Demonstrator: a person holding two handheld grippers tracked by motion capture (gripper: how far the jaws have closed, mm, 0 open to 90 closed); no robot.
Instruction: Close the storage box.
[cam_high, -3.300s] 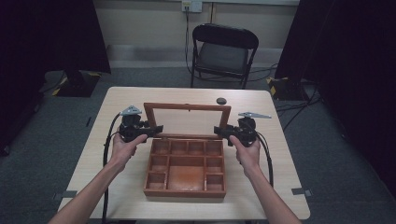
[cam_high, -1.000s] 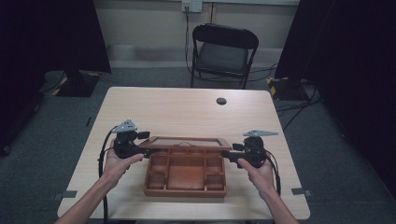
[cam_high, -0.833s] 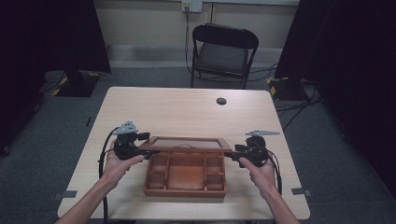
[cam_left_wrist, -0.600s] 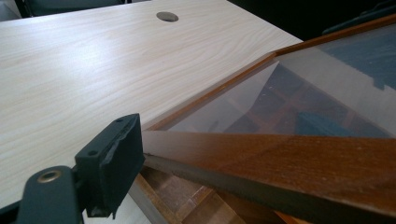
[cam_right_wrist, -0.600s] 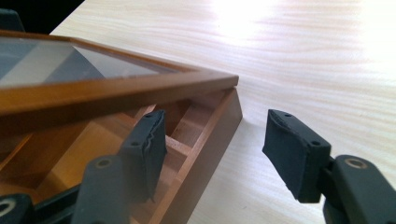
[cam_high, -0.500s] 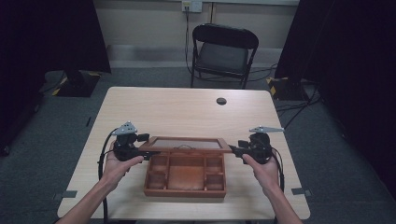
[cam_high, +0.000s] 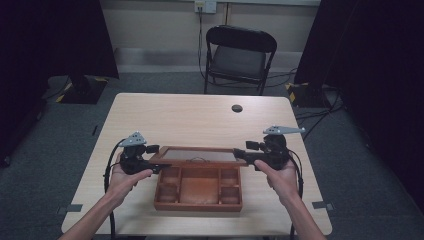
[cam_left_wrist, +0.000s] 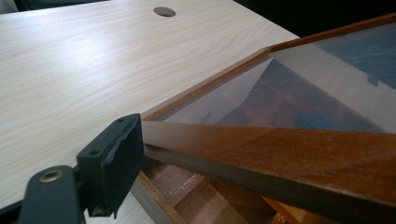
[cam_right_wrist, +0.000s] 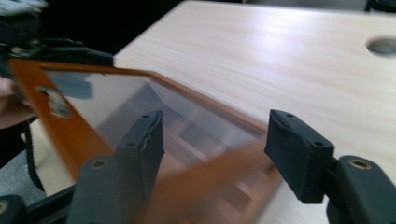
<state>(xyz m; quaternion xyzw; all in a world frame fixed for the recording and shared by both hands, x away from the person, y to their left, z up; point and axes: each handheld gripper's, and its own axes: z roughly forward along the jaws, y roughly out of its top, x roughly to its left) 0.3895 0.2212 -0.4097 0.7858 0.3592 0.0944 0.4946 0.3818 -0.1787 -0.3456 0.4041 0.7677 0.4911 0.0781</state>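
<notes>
- Lid (cam_high: 199, 155): glass-paned, almost shut over the wooden box (cam_high: 198, 189) mid-counter.
- Left hand-held gripper (cam_high: 161, 158) clamps the lid's left edge; hold it level.
- Right hand-held gripper (cam_high: 239, 154): jaws just widened, straddling the lid's right edge loosely; re-grip before lowering.

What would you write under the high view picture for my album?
Two hands with tongs, left and right, lower the glass lid over a wooden box on a pale table.

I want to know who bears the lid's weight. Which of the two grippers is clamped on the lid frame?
The left gripper: its pad presses the lid frame's corner. The right gripper's jaws stand apart, the frame loose between them.
</notes>
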